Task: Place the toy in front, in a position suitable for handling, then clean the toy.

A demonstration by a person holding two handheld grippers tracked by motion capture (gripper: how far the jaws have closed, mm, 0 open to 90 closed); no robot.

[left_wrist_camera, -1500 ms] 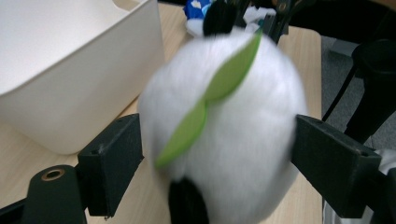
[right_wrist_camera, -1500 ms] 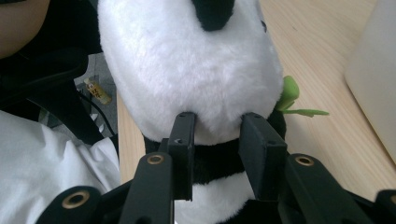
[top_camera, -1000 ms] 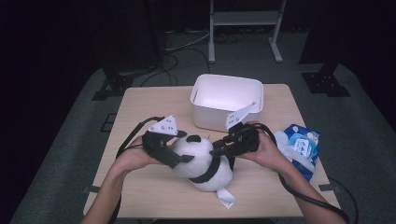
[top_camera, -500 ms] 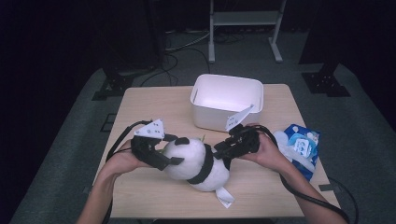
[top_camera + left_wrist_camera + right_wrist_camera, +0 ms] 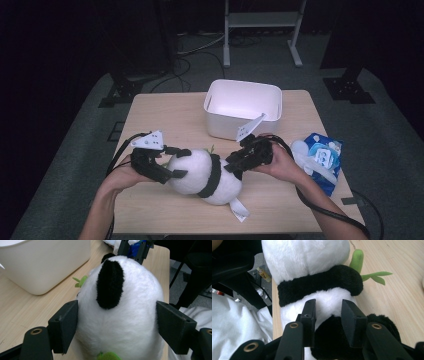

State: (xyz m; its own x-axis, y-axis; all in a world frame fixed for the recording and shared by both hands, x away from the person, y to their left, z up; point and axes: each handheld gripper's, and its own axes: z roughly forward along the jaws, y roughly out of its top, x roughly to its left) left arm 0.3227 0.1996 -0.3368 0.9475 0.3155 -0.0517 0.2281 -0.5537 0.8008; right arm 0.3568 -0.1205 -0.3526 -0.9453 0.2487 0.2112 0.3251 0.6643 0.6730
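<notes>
Panda (image 5: pixel 207 172): lying on its side on the table (image 5: pixel 160 115), near the front edge, just in front of the bin (image 5: pixel 243 107).
Left gripper (image 5: pixel 172 162): standing wide around the panda's head, the left jaw touching the fur, the right jaw just beside it.
Right gripper (image 5: pixel 232 167): pinching a fold of the panda's plush between narrow jaws.
Blue pack (image 5: pixel 320 157): lying at the table's right edge.

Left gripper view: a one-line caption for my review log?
Open left gripper straddling a plush panda beside a white bin.
</notes>
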